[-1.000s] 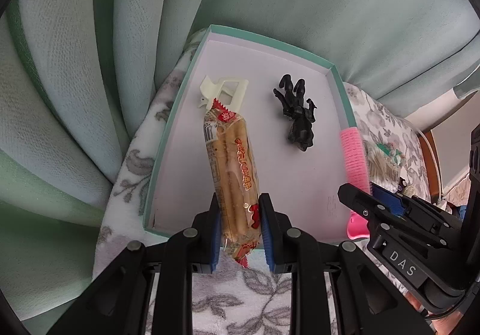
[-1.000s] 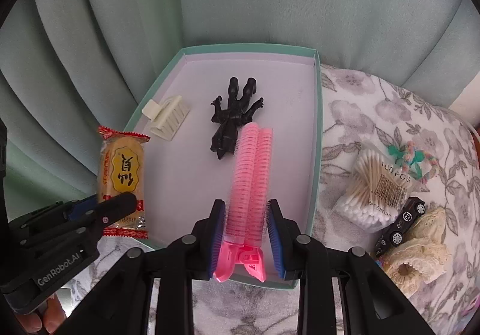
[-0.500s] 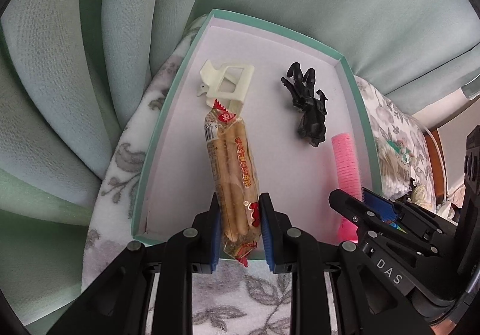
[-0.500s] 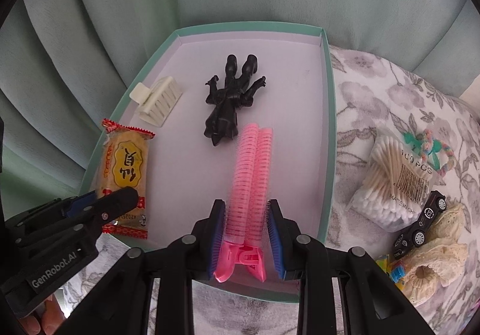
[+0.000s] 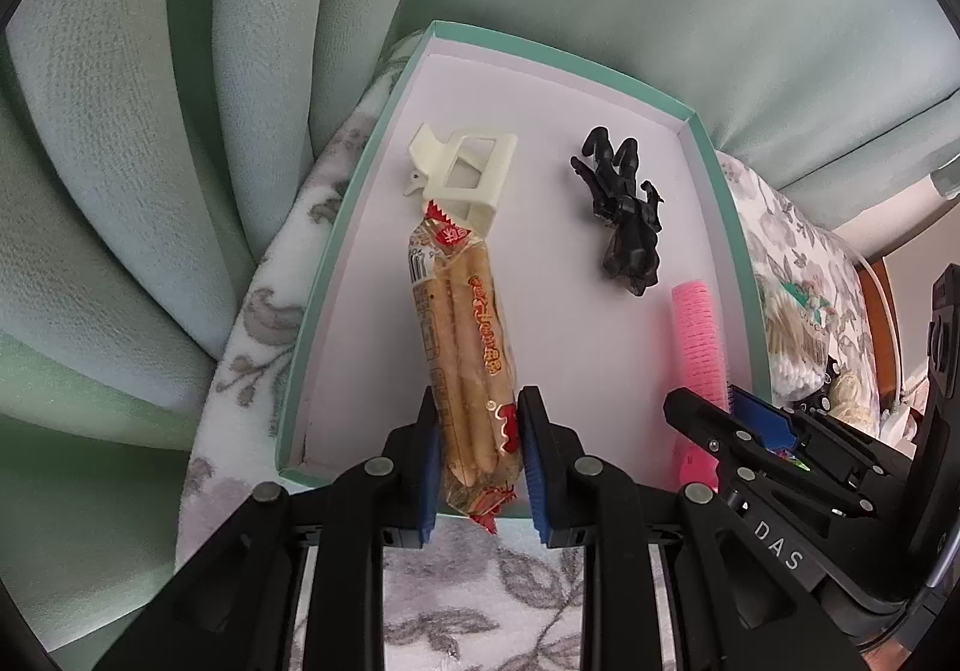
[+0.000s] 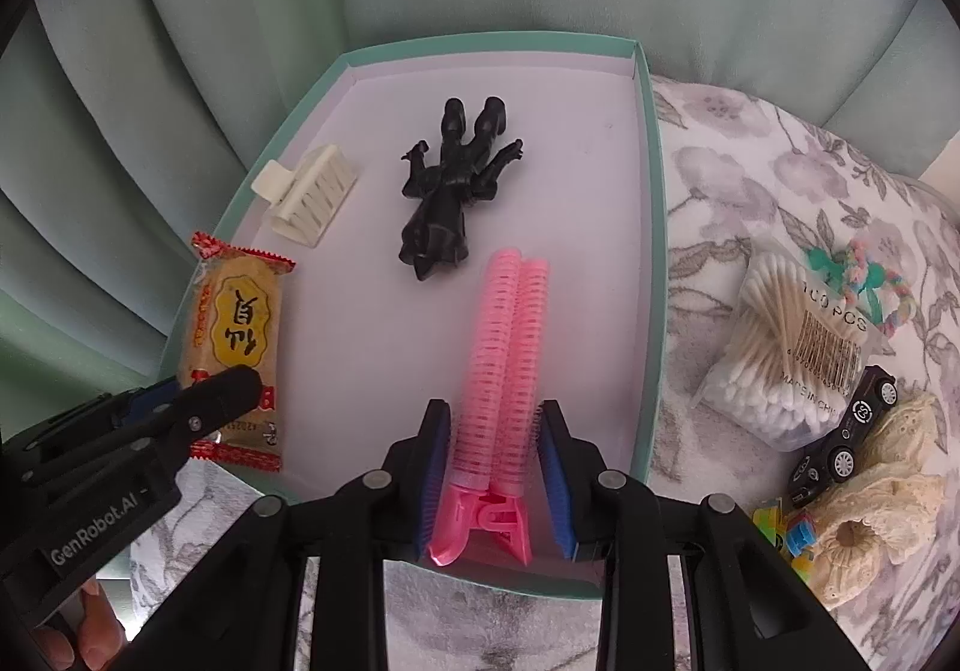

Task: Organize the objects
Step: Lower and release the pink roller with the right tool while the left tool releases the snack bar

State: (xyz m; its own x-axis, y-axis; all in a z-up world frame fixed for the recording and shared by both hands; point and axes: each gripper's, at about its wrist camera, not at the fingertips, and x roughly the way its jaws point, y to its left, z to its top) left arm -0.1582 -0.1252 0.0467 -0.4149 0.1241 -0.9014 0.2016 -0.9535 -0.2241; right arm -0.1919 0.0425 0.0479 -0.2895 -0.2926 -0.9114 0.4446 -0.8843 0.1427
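Observation:
A teal-rimmed tray (image 5: 318, 299) with a white floor lies on a flowered cloth. My left gripper (image 5: 477, 461) is shut on the near end of a long snack pack (image 5: 462, 329), which reaches over the tray's left side. My right gripper (image 6: 492, 461) holds the pink hair-roller clip (image 6: 510, 347) over the tray's (image 6: 651, 251) right side. Its jaws are opening slightly, and the pads still touch the clip. In the tray lie a cream claw clip (image 5: 465, 179) and a black toy figure (image 5: 627, 215).
To the right of the tray on the cloth sit a bag of cotton swabs (image 6: 786, 359), a black toy car (image 6: 846, 437), cream lace pieces (image 6: 870, 503) and a pastel ring toy (image 6: 864, 275). Pale green curtain folds (image 5: 180, 131) hang behind and to the left.
The tray looks a little nearer and larger in both views. The snack pack and the pink clip stay between their jaws. The right jaws stand a touch wider.

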